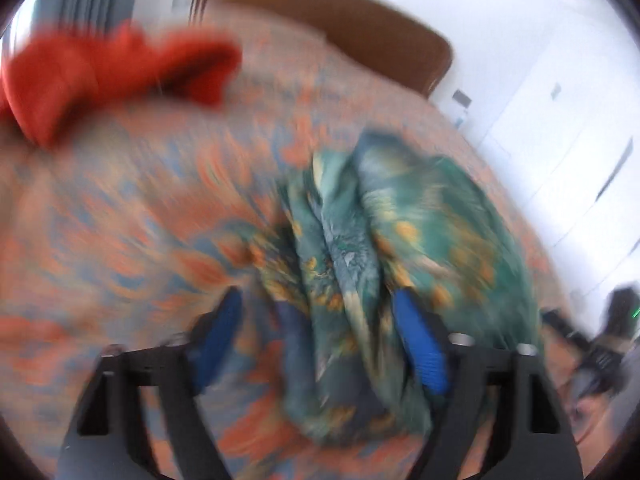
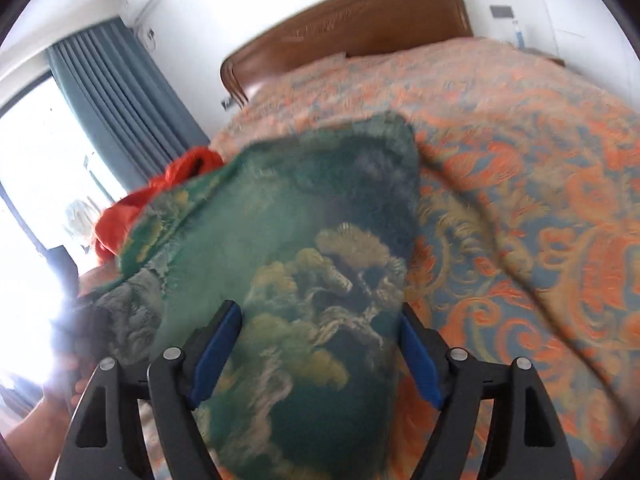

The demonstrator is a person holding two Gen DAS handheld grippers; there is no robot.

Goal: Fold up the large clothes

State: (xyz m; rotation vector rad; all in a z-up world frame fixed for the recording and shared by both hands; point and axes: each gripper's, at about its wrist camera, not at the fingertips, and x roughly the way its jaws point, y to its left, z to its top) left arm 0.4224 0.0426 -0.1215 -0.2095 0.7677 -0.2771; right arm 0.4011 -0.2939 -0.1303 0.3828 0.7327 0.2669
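Both jaws spread wide, nothing clamped. Left gripper (image 1: pixel 320 344): blue pads well apart, the green printed garment (image 1: pixel 360 248) bunched up between them and running under the frame, but the pads don't look pressed into it — released, not grasping. Right gripper (image 2: pixel 320 360): same story, jaws wide, the garment (image 2: pixel 304 248) lies flat between and beyond the fingers, cloth passing under them rather than pinched. Garment sits on the bed, on the orange patterned bedspread (image 2: pixel 540 220), roughly mid-bed toward the near edge; wooden headboard (image 2: pixel 348 20) at the far end. Left view is heavily motion-blurred, so fine detail there is unreliable. Progress, my read: partway. From the right wrist the garment shows as a fairly compact slab with a clean straight right edge and a squared far corner, which suggests at least one fold is in. From the left wrist it's still rumpled — several ridges and deep creases, not a tidy stack. Left to do: smooth the creases, probably one more fold to reach a neat packet, then square it off. A red garment (image 1: pixel 100 76) lies crumpled apart from it, near the curtain (image 2: pixel 120 100) side — unfolded, so likely next in the queue. Can't tell whether sleeves are tucked; hidden in the bunching.
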